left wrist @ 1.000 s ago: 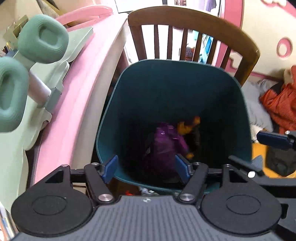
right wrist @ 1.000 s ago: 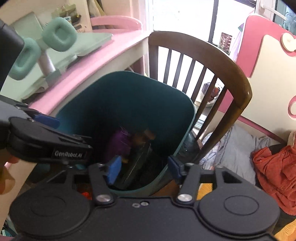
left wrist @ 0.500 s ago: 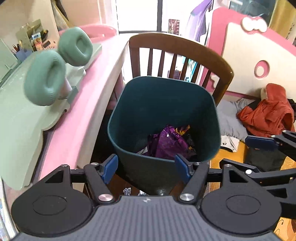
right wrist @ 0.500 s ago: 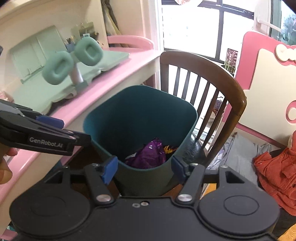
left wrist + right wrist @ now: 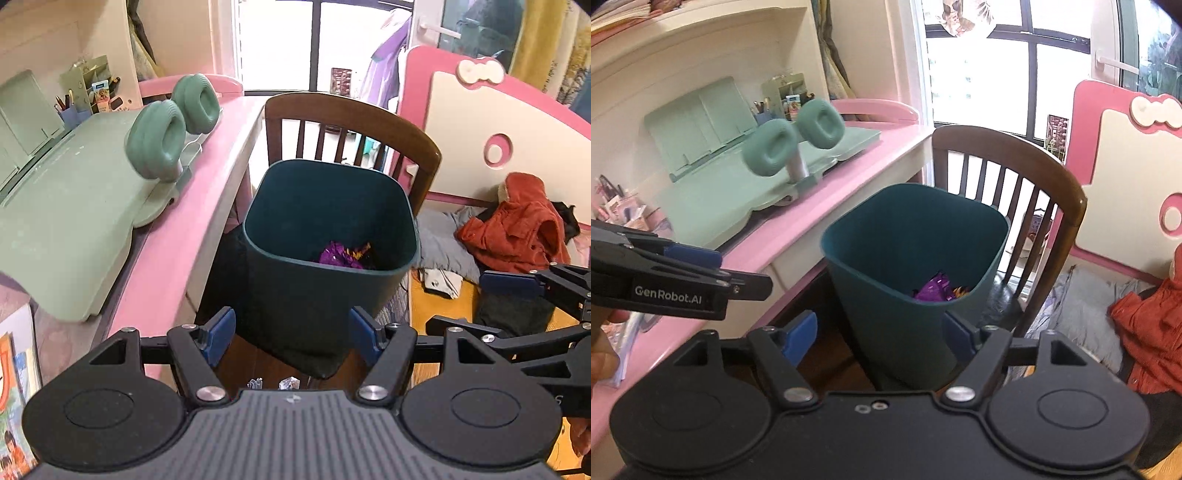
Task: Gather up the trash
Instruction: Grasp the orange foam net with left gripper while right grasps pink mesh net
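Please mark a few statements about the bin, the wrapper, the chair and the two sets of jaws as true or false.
1. A purple wrapper lies inside the teal bin. True.
2. The left gripper holds the wrapper. False: nothing is between its jaws.
3. The wooden chair stands behind the bin. True.
4. The bin sits on the pink desk. False: it stands beside the desk, lower down.
5. The right gripper grips the bin's rim. False: its jaws are opening, empty.
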Demonstrator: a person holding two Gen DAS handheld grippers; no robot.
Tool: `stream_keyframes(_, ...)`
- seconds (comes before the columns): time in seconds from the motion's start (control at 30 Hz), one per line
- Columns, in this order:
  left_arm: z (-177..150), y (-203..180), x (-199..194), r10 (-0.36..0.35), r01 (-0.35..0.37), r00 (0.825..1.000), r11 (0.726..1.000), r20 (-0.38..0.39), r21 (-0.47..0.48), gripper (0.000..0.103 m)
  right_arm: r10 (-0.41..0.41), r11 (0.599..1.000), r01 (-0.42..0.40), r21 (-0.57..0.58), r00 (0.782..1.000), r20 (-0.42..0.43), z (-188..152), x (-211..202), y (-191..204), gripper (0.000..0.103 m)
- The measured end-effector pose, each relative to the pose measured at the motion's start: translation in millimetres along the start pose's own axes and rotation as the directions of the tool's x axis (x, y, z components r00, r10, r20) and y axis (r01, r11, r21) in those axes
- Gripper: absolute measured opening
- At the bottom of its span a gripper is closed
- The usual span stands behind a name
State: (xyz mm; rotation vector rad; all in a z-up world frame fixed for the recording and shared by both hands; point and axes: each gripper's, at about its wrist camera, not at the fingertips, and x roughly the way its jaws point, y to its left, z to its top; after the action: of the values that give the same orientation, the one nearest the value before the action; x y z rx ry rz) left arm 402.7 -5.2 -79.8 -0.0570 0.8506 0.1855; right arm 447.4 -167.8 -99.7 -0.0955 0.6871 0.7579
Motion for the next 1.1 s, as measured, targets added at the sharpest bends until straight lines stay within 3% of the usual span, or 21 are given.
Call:
stream_keyframes(0.07, -12.7, 5.3, -4.8, -0.015, 0.015, 1.0, 1.0, 0.004, -0.006, 0.079, 0.01, 1.0, -0.01, 0.008, 1.0, 0.004, -11.5, -3.2, 8.1, 0.082)
stream_keyframes(0.33, -68.2, 21.1, -4.7, -0.075, 0.074, 0.997, 0.997, -0.021, -0.015, 0.08, 0.005, 0.997, -0.004, 0.082, 1.0, -0.008, -64.6, -4.2, 31.0, 0.093)
stream_keyframes(0.47, -96.3, 30.8, 1.0, -0.122, 0.119, 0.992, 0.991, -0.038, -0.063, 0.081, -0.015, 0.995, 0.017, 0.098, 1.0, -0.023, -91.9, 0.3, 40.6, 0.102)
stream_keyframes(0.6, -125.1, 33.7, 12.6, -0.145, 0.138, 0.987, 0.985, -0.067, -0.1, 0.085, -0.023, 0.994, 0.027, 0.11, 0.999, -0.039, -117.8, 9.4, 41.4, 0.103)
stream_keyframes(0.67, -139.1, 32.4, 21.3, -0.145, 0.134, 0.985, 0.984, -0.091, -0.114, 0.097, -0.028, 0.994, 0.033, 0.101, 0.998, -0.05, -130.8, 14.9, 39.7, 0.103)
stream_keyframes(0.73, -156.6, 34.2, 32.1, -0.154, 0.137, 0.982, 0.98, -0.112, -0.147, 0.102, -0.034, 0.996, 0.039, 0.081, 0.997, -0.072, -145.5, 22.4, 36.3, 0.103)
stream_keyframes(1.0, -235.8, 33.4, 85.1, -0.091, 0.05, 0.973, 0.979, -0.21, -0.195, 0.102, -0.004, 1.0, 0.005, 0.005, 0.981, -0.192, -205.3, 75.2, 15.8, 0.103)
stream_keyframes(1.1, -272.1, 37.4, 114.9, -0.078, 0.017, 0.959, 0.975, -0.273, -0.22, 0.102, -0.004, 1.0, 0.0, -0.021, 0.973, -0.23, -226.8, 108.6, 10.4, 0.103)
